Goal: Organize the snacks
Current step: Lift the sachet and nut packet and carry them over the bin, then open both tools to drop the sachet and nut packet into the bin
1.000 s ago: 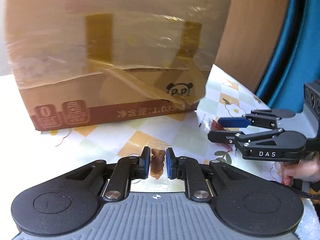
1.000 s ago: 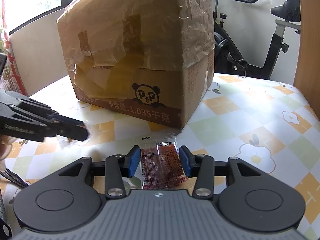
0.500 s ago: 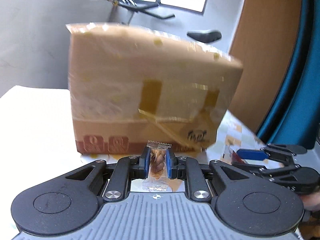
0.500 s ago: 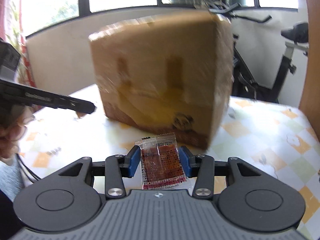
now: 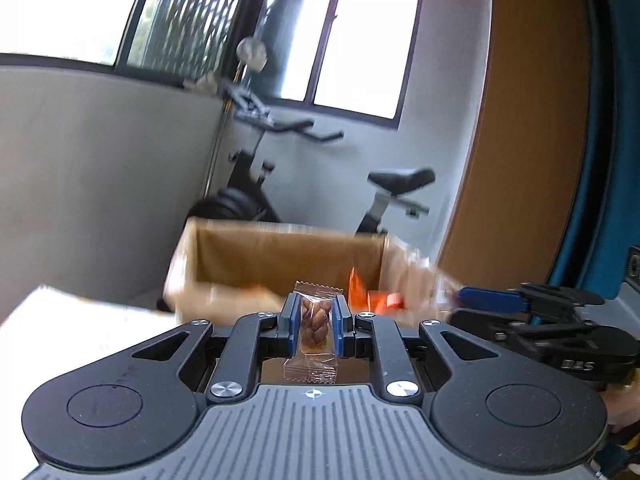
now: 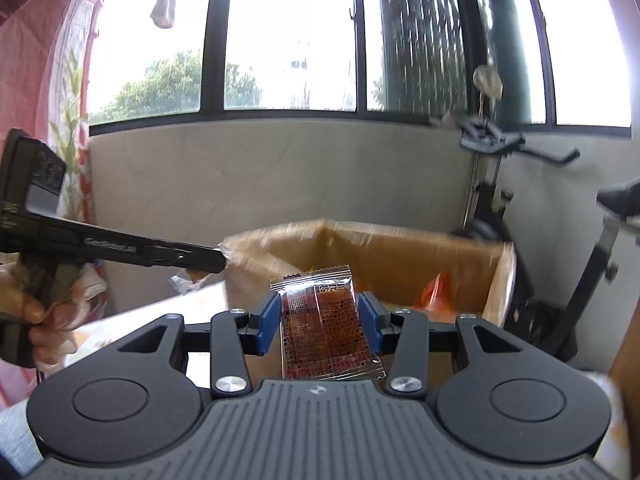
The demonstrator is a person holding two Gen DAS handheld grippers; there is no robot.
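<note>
The left gripper (image 5: 316, 326) is pinching a clear-wrapped twisted pastry snack (image 5: 314, 328) upright between its blue pads. The right gripper (image 6: 319, 322) is clamping a red printed sachet (image 6: 324, 328) flat between its pads. Both are hovering just before an open cardboard box (image 5: 280, 260), whose blurred interior is showing orange packets (image 5: 360, 294). A pale table (image 5: 72, 320) is carrying the box. Beyond it, an exercise bike (image 5: 260, 184) is standing against a grey low wall (image 6: 260, 176) under dark-framed windows (image 6: 288, 40); laundry is hanging above.
</note>
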